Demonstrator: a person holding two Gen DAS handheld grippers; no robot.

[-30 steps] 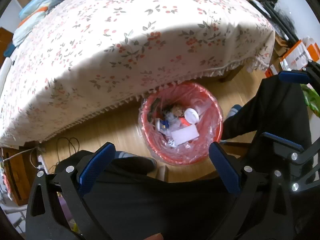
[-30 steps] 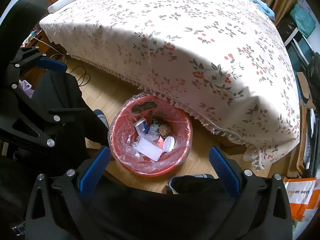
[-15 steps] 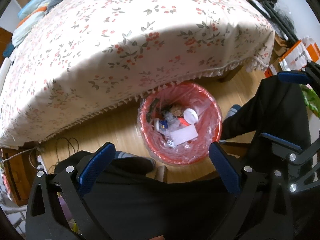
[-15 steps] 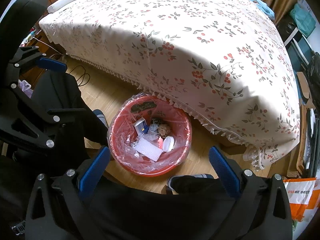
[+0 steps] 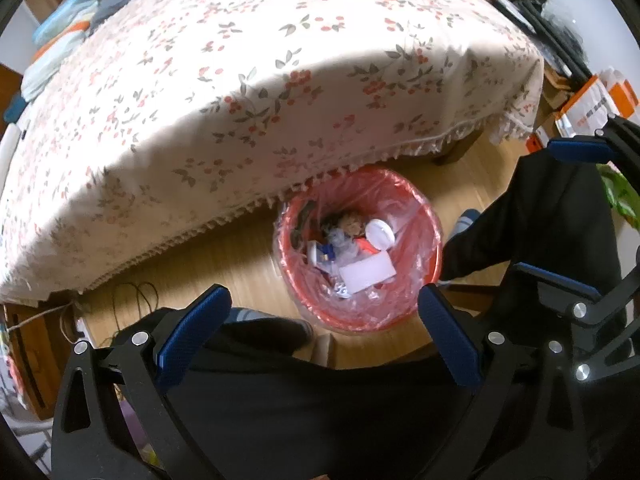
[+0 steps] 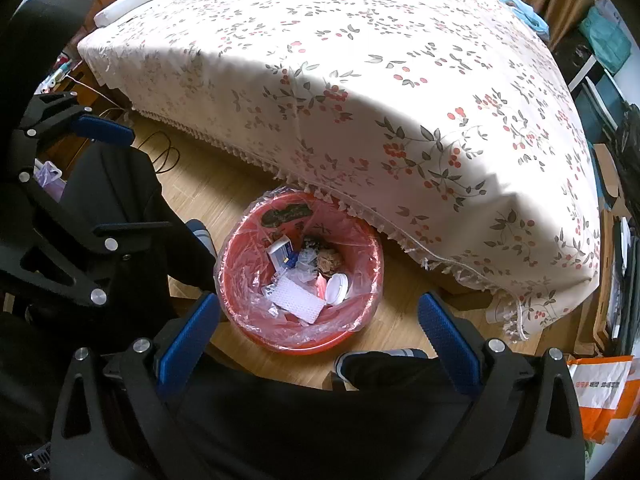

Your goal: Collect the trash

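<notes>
Far rim of the red bin tucked under the fringe of the floral bedspread, so hidden there. Trash in the bin heaped: white sheet partly covering the pieces below; brown lump beside it too small to identify; print on the small blue-and-white box unreadable. Dark label on the bin's far inner wall illegible. Legs in dark trousers mostly cut off by the near edge, feet partly covered. Orange-and-white bag clipped by the right edge, lettering too blurred to read.
</notes>
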